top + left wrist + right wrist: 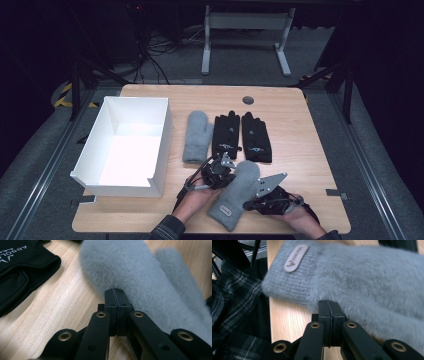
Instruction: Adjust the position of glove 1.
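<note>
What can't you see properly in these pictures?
- High view: the fluffy grey mitten near the table edge is partly covered by both tools.
- Left gripper view: white lettering on the black fabric glove is cut off by the picture's edge.
- Right gripper view: writing on the mitten's pale oval label is blurred.

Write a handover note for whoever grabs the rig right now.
Left gripper: jaws shut, tips at the fingertip end of the near grey mitten, nothing visibly pinched.
Right gripper: jaws shut, tips against the same mitten near its cuff.
Second grey mitten and both black gloves lie flat mid-table.
White box at left has nothing in it.
Done: nothing boxed.
Left: probably all four pieces.
</note>
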A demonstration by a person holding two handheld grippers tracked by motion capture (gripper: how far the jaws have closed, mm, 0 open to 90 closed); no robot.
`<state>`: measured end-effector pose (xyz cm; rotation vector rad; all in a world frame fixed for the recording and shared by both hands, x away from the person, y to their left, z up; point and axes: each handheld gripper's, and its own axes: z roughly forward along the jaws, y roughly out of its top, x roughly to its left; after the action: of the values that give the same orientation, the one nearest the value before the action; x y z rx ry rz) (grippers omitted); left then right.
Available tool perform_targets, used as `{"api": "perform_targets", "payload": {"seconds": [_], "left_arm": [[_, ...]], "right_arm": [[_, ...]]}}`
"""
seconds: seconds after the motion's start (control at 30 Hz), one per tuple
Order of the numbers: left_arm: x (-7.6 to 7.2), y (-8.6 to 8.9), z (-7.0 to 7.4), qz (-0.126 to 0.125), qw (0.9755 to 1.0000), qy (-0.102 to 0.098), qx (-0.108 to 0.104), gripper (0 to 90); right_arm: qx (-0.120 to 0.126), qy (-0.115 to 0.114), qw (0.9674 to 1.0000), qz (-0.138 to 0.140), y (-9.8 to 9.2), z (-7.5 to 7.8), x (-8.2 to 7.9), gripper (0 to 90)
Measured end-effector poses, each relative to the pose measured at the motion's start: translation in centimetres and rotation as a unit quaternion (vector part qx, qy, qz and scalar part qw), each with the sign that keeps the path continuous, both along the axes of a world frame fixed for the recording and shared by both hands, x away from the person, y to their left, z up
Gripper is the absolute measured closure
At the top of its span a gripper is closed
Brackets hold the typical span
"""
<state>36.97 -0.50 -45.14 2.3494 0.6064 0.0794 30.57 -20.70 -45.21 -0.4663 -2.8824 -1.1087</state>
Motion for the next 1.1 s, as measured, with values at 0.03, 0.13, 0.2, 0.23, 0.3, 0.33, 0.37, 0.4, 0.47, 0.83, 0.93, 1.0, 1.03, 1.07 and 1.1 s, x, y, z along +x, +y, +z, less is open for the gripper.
{"api": "perform_targets", "payload": {"seconds": [0.03,0.13,0.2,0.23,0.3,0.33,0.37,0.4,0.47,0.83,0.93,1.0,1.03,1.07,1.1], "left_arm": [[-0.1,0.0,0.0,0.000,1.0000,0.004,0.001,90.0],[-0.1,0.1,0.0,-0.001,1.0000,0.004,0.002,90.0],[-0.2,0.3,0.0,-0.002,1.0000,0.005,0.004,90.0],[-0.2,0.4,0.0,-0.002,1.0000,0.007,0.005,90.0],[-0.2,0.6,-0.1,-0.003,1.0000,0.007,0.006,90.0],[-0.3,0.8,0.0,-0.003,0.9999,0.009,0.010,90.0],[-0.3,0.9,0.0,-0.002,0.9999,0.008,0.009,90.0],[-0.4,1.0,0.0,-0.002,0.9999,0.011,0.012,90.0],[-0.4,1.1,-0.1,-0.001,0.9999,0.008,0.007,90.0],[-1.1,1.0,-0.2,0.000,0.9997,0.024,0.006,90.0],[-1.2,1.1,0.0,0.001,0.9997,0.022,0.007,90.0],[-1.1,1.4,0.1,0.007,0.9997,0.022,0.005,88.9],[-1.0,1.5,0.2,0.009,0.9997,0.020,0.005,87.5],[-0.9,1.7,0.3,0.015,0.9997,0.018,0.003,84.3],[-0.5,2.1,0.5,0.026,0.9996,0.011,0.002,81.9]], "right_arm": [[0.003,0.001,1.0000,0.006,0.6,-0.1,0.0,90.0],[0.005,0.001,0.9999,0.010,1.1,-0.1,0.1,90.0],[0.007,-0.002,0.9998,0.016,1.8,-0.2,0.1,90.0],[0.009,-0.001,0.9998,0.019,2.2,-0.3,0.1,90.0],[0.009,0.000,0.9996,0.028,3.1,-0.4,0.1,90.0],[0.009,-0.001,0.9995,0.031,3.4,-0.4,0.2,90.0],[0.008,-0.002,0.9994,0.033,3.6,-0.5,0.2,90.0],[0.008,-0.001,0.9994,0.035,3.9,-0.5,0.2,90.0],[0.008,0.001,0.9993,0.038,3.9,-0.5,0.1,90.0],[0.059,-0.048,0.9969,-0.019,-0.5,2.2,0.0,70.7],[0.067,-0.073,0.9929,-0.065,-2.8,2.8,0.3,58.8],[0.063,-0.082,0.9902,-0.094,-4.3,2.8,0.8,52.0],[0.062,-0.081,0.9888,-0.108,-5.0,2.7,1.1,48.0],[0.058,-0.080,0.9859,-0.135,-6.2,2.4,1.6,42.5],[0.053,-0.082,0.9840,-0.149,-6.8,2.2,1.9,38.5]]}}
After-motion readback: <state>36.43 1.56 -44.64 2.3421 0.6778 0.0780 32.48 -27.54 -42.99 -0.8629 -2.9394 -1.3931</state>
